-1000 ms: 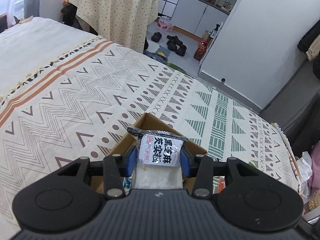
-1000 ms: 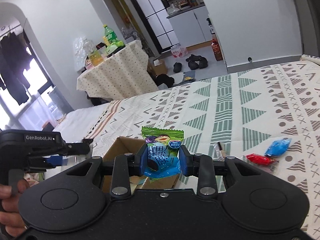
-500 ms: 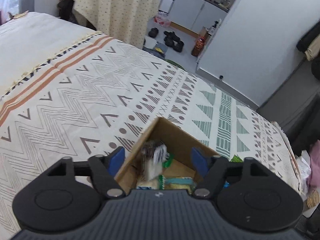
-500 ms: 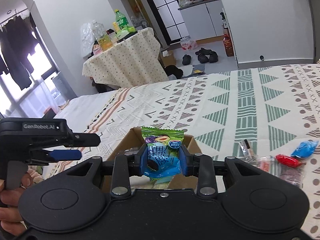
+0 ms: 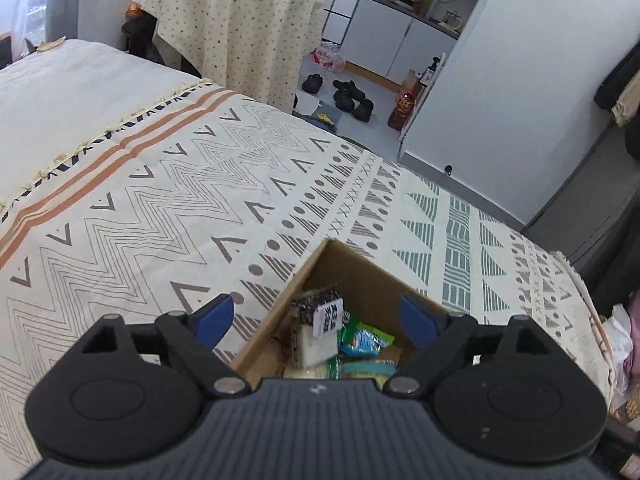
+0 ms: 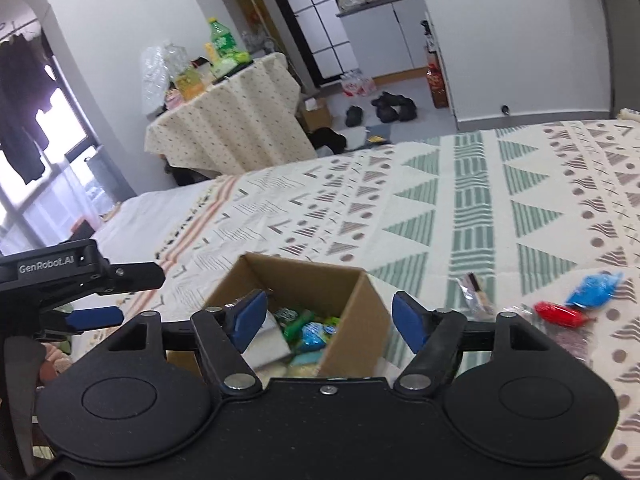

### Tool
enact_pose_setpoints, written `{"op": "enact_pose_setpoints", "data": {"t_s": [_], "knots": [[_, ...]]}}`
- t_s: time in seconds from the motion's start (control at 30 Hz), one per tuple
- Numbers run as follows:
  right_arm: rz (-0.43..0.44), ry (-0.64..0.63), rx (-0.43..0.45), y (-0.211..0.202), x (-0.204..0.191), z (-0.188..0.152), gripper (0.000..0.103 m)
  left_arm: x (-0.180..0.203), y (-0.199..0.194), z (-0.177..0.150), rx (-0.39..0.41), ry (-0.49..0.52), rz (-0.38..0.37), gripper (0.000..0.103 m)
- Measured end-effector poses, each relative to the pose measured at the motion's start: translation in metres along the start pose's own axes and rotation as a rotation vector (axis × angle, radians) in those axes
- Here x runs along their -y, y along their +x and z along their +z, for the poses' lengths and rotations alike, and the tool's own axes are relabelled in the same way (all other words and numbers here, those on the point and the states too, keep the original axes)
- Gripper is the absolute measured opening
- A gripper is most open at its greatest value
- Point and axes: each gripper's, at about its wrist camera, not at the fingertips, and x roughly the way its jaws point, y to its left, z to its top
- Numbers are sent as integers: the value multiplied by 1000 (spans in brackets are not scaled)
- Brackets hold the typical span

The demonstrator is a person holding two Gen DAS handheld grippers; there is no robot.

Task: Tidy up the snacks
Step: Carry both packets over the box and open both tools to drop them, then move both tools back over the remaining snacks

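Observation:
A small open cardboard box [image 5: 352, 272] [image 6: 360, 304] sits on the patterned bedspread and holds several snack packets. Over it my left gripper [image 5: 316, 322] hangs with jaws still opening and nothing between them. A black-and-white sesame cake packet [image 5: 320, 320] lies in the box beneath it. My right gripper [image 6: 328, 320] also hovers over the box, jaws opening and empty. A green-and-blue candy packet [image 6: 312, 328] lies blurred inside. To the right of the box, a blue packet [image 6: 594, 290], a red packet [image 6: 562, 314] and a clear packet [image 6: 476, 290] lie loose on the spread.
The left gripper's body [image 6: 60, 280] juts in at the left of the right wrist view, with a hand below it. A table with a dotted cloth [image 5: 236, 32] stands beyond the bed. Shoes [image 5: 348, 94] lie on the floor by it.
Both grippers opened. The sesame cake packet dropped from the left gripper into the box, then the green-and-blue packet fell from the right one. Both views shifted slightly.

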Motion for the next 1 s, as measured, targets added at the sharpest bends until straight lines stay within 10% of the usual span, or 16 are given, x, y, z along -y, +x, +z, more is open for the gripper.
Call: {"op": "enact_pose_setpoints", "data": {"t_s": [0.53, 1.0], "knots": [[-50, 51, -24, -27, 36, -3, 103, 36, -15, -30, -34, 33, 23, 89], [-46, 103, -42, -64, 70, -5, 103, 97, -27, -62, -47, 98, -35, 89]]}}
